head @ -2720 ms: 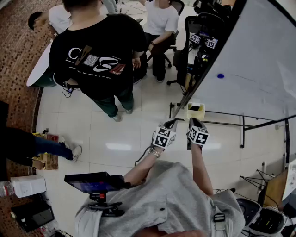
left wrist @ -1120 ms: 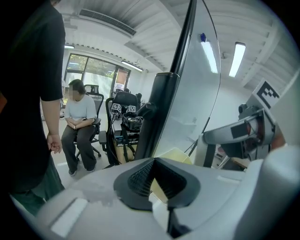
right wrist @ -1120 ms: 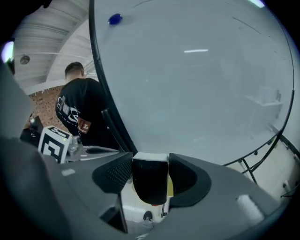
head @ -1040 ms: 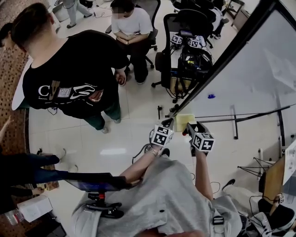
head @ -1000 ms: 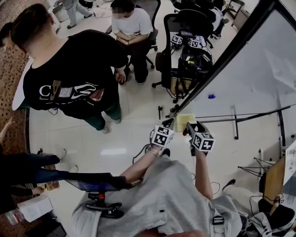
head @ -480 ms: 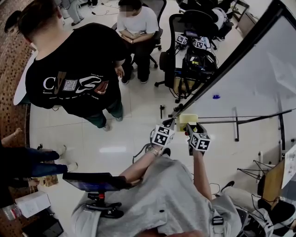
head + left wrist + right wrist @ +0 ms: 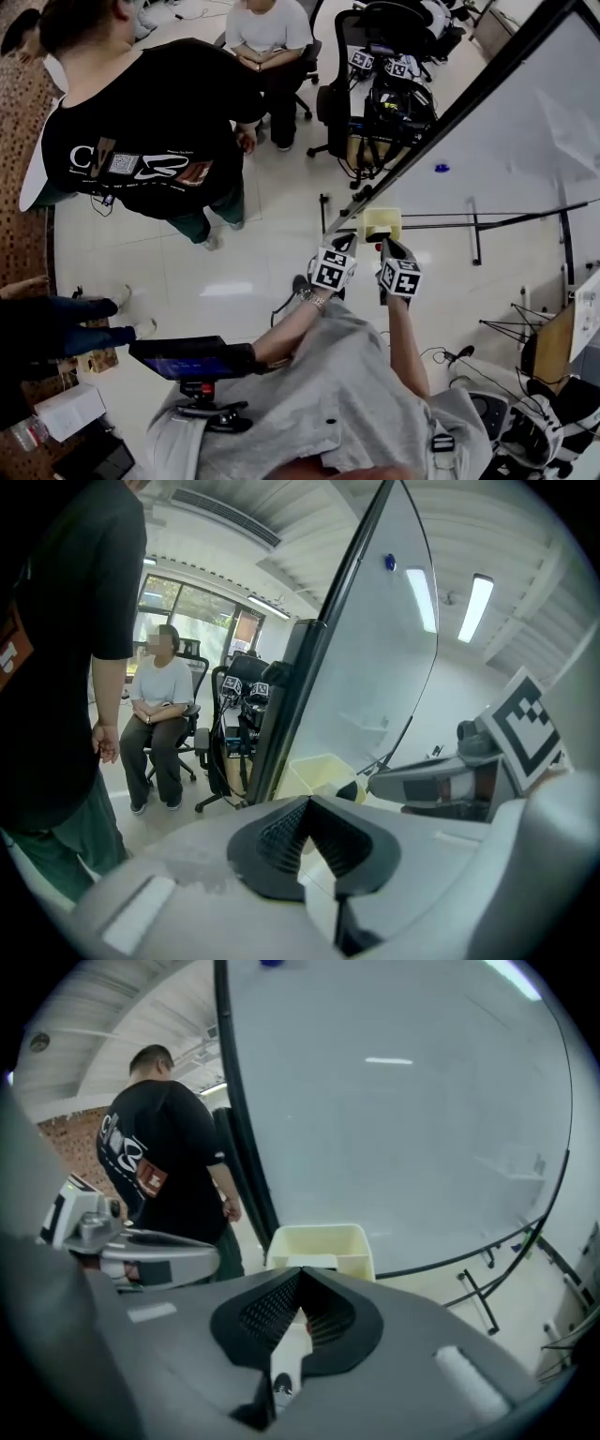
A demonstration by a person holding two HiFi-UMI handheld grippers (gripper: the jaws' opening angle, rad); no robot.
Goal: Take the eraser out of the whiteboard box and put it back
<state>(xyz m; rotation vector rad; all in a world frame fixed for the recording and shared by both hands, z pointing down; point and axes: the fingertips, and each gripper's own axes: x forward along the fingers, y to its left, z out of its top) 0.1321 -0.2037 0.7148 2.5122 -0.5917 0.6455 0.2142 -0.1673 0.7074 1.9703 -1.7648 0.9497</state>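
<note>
The cream whiteboard box (image 7: pixel 382 223) hangs at the lower edge of the whiteboard (image 7: pixel 506 122). In the right gripper view the box (image 7: pixel 319 1241) is straight ahead and close, and a pale flat block (image 7: pixel 306 1262), which I take for the eraser, lies inside it. My right gripper (image 7: pixel 300 1277) is just short of the box's near wall; its jaws are closing, the pads stand together and nothing shows between them. In the head view the right gripper (image 7: pixel 382 247) reaches the box's near edge. My left gripper (image 7: pixel 345 247) is beside it on the left, shut and empty, also pointing at the box (image 7: pixel 317 772).
A person in a black T-shirt (image 7: pixel 141 141) stands to the left on the tiled floor. Another person (image 7: pixel 267 37) sits on a chair behind. An office chair (image 7: pixel 342 94) and a cart of gear (image 7: pixel 389 94) stand by the board's end. A blue magnet (image 7: pixel 442 168) sticks to the board.
Both grippers have moved forward and a little down toward the box. The right gripper's tips now reach its near edge. The standing person has shifted slightly in view.
</note>
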